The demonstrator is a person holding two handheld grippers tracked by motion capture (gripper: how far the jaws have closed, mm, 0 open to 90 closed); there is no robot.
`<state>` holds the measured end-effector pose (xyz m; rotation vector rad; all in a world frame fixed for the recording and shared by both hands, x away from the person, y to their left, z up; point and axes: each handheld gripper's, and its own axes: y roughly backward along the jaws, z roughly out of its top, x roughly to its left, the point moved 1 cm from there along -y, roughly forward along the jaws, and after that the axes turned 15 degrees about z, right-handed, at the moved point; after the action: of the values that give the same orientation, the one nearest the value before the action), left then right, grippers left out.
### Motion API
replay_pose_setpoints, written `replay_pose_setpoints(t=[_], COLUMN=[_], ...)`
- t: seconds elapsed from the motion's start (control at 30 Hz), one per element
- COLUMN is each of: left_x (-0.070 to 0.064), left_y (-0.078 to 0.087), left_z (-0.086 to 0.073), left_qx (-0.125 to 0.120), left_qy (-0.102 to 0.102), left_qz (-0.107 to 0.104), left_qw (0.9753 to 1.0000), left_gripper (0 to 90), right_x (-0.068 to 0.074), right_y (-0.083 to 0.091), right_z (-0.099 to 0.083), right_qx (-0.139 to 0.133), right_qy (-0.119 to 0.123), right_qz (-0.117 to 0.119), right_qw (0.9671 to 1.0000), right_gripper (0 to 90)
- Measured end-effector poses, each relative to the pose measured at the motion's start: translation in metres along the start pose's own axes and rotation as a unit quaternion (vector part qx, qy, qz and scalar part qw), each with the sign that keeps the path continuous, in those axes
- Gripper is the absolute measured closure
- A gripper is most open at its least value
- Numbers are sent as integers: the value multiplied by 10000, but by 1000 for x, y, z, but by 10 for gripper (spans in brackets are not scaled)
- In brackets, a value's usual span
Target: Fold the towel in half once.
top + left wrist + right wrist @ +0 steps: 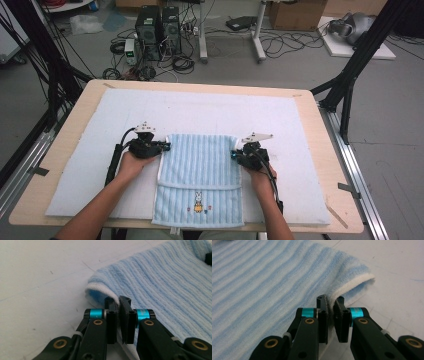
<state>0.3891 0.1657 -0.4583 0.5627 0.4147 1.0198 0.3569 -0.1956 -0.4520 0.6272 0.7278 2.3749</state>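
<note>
A light blue ribbed towel (pixel 200 175) with a small rabbit picture lies folded on the white mat (pixel 100 130), its near end hanging at the table's front edge. My left gripper (pixel 165 146) is shut on the towel's left edge near the fold. In the left gripper view the jaws pinch the white hem of the towel (pixel 160 282), and that gripper (pixel 119 301) points along the fold. My right gripper (pixel 234 154) is shut on the towel's right edge; its own view shows the gripper (pixel 331 301) clamping the white hem of the towel (pixel 274 285).
The mat covers most of a wooden table (pixel 327 150). Black frame legs (pixel 350 70) stand at both sides. Computer towers (pixel 157 27), cables and a cardboard box (pixel 295 12) sit on the floor beyond the table's far edge.
</note>
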Motion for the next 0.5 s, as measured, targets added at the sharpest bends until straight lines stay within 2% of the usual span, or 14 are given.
replay_pose_setpoints(t=[0.2, 0.27, 0.37, 0.5], left_x=[7, 10, 13, 14], left_y=[-11, -14, -19, -26], left_z=[11, 13, 18, 23], left_qx=[-53, -129, -83, -133], left_qy=[68, 56, 44, -7], left_qz=[115, 145, 166, 240], left_qw=[9999, 9998, 9998, 9996], left_gripper=[843, 843, 843, 843], right_x=[-14, -20, -26, -30], right_y=[-9, -13, -17, -18], right_z=[15, 18, 21, 27], right_qx=[-81, -161, -198, -170], right_qy=[-68, -135, -211, -182], right_qz=[-162, -184, -210, -285], right_qw=[9998, 9996, 9994, 9993], right_gripper=[832, 832, 832, 827])
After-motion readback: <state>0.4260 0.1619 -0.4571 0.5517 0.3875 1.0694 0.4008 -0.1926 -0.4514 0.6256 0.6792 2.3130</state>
